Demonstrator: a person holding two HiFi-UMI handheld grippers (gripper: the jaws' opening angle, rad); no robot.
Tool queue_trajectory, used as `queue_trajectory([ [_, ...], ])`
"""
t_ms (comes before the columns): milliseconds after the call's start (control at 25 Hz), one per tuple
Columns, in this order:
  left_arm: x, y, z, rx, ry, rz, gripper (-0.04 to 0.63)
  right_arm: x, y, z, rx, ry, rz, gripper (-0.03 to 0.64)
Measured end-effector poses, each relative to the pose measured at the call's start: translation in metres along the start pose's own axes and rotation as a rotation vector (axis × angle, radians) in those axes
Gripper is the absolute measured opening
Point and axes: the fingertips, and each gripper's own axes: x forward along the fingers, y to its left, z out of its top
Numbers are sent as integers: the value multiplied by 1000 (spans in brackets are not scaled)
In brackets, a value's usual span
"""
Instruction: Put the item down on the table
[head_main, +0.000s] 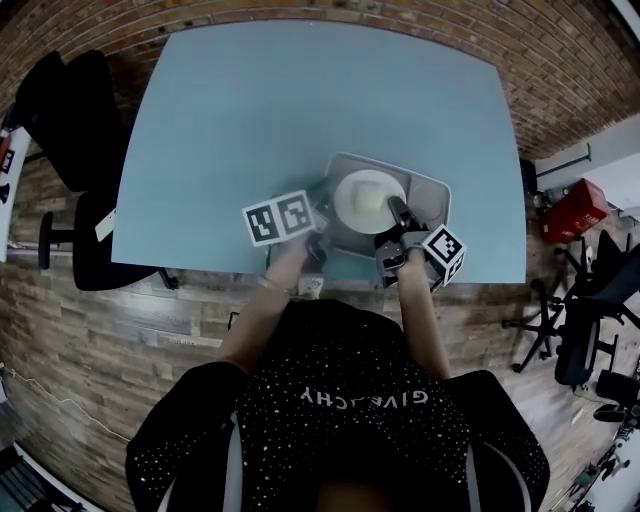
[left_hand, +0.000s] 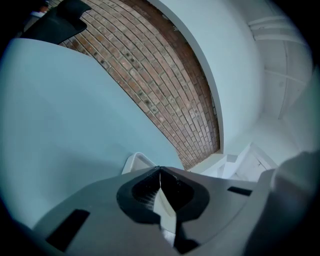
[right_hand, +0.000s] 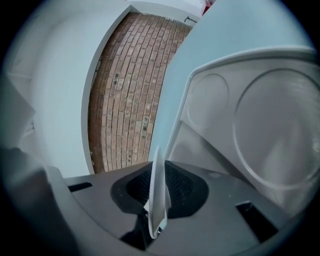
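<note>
A grey tray (head_main: 432, 190) carries a white round plate (head_main: 368, 200) over the near edge of the light blue table (head_main: 250, 120). My left gripper (head_main: 320, 218) is shut on the tray's left rim, and a thin pale edge (left_hand: 164, 205) shows pinched between its jaws (left_hand: 160, 187). On the tray's near right rim my right gripper (head_main: 398, 214) is shut, the rim (right_hand: 156, 200) standing upright between its jaws (right_hand: 157, 192). The tray's round recesses (right_hand: 280, 130) fill the right gripper view. Whether the tray rests on the table or hangs just above it I cannot tell.
A brick wall (head_main: 560, 60) runs behind the table. Black office chairs stand at the left (head_main: 70, 120) and at the right (head_main: 590, 320). A red box (head_main: 575, 208) sits to the right of the table. The floor is wood planks.
</note>
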Motion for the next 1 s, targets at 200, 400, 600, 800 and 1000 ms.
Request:
queue_trajectory([
  [200, 9, 4, 10, -18, -4, -9, 11, 25, 2, -5, -30, 19, -12, 48],
  [400, 11, 6, 10, -21, 0, -15, 11, 32, -5, -8, -121, 44, -78, 48],
  [600, 10, 5, 12, -15, 2, -22, 12, 33, -11, -8, -196, 54, -180, 84],
  [800, 8, 1, 12, -6, -5, -31, 12, 36, 1, -12, -324, 43, -200, 306],
  [1000, 7, -2, 14, 3, -8, -30, 12, 32, 14, -2, -626, -32, -284, 390],
])
